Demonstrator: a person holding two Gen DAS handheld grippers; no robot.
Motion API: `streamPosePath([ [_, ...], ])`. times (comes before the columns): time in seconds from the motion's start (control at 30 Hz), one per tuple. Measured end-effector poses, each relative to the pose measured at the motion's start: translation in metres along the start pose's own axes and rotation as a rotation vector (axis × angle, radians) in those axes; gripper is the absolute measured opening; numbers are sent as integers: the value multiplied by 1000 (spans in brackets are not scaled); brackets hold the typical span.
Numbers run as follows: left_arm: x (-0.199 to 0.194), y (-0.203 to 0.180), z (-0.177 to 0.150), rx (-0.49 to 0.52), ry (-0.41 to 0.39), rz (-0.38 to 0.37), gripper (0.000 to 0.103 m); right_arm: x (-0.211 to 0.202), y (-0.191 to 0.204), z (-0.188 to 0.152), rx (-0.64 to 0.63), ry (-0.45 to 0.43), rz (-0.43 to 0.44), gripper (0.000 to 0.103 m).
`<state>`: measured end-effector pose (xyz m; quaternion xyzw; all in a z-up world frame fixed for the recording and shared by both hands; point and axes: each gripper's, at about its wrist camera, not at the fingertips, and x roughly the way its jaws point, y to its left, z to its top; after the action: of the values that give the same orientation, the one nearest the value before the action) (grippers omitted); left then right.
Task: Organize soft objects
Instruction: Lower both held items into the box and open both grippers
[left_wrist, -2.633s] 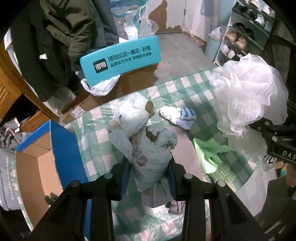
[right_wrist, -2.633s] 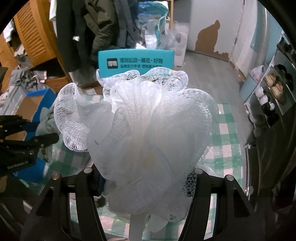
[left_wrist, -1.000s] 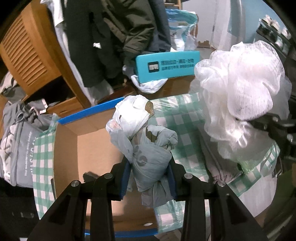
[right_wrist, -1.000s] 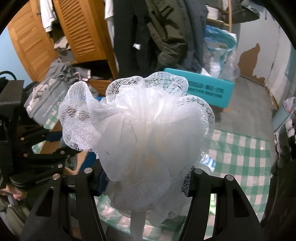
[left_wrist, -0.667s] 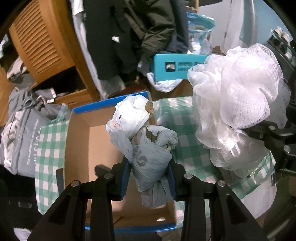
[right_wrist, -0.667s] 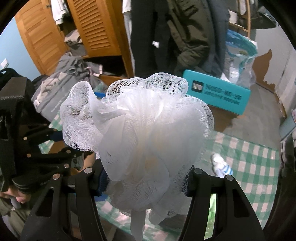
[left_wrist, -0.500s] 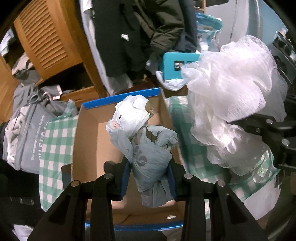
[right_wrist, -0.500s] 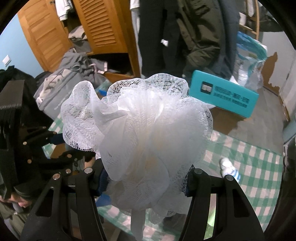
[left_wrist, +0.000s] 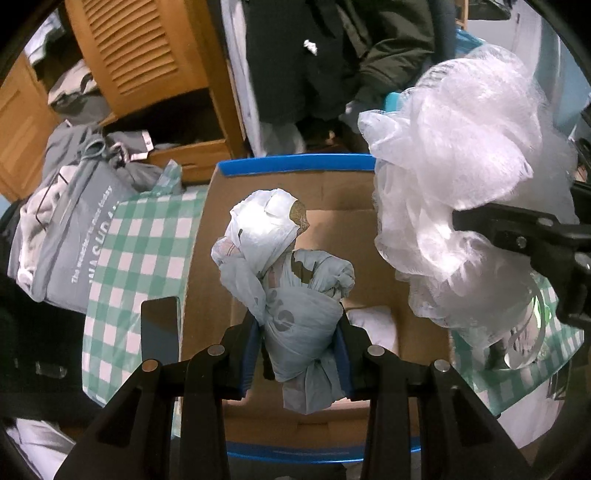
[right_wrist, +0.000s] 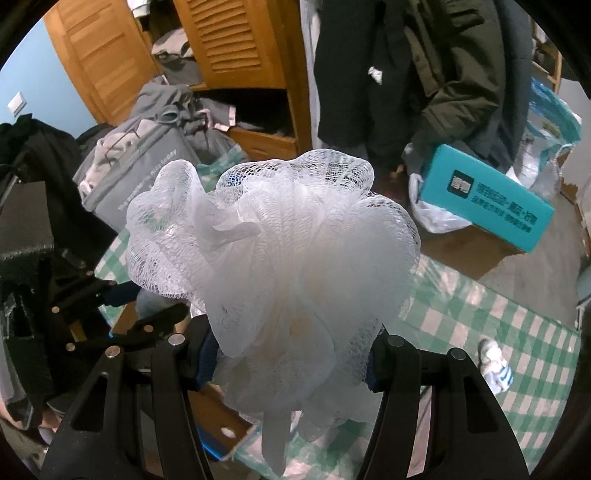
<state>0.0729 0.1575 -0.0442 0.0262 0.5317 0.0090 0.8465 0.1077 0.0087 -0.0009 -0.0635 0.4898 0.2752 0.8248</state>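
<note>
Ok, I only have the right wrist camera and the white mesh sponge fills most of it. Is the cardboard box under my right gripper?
Observer: Not squarely. In the left wrist view the mesh sponge hangs over the right-hand wall of the cardboard box, partly above the checked cloth.
Operator: What is the left gripper doing?
Observer: The left gripper is shut on a knotted bag bundle, directly above the open box.
Operator: Anything lying in the box?
Observer: One small white thing lies on its floor. I cannot tell what it is.
</note>
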Motion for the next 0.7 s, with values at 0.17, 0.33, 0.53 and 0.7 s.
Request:
streamPosePath([
  [0.17, 8, 10, -2, -25, 22, 18, 36, 17, 7, 11, 4, 26, 10, 60],
  [0.33, 10, 17, -3, -45, 25, 14, 37, 28, 15, 20, 20, 38, 18, 60],
  [0.53, 10, 24, -2, -63, 23, 16, 39, 38, 18, 28, 37, 40, 44, 73],
  [0.7, 9, 27, -2, -73, 14, 39, 59, 32, 23, 33, 36, -2, 49, 82],
])
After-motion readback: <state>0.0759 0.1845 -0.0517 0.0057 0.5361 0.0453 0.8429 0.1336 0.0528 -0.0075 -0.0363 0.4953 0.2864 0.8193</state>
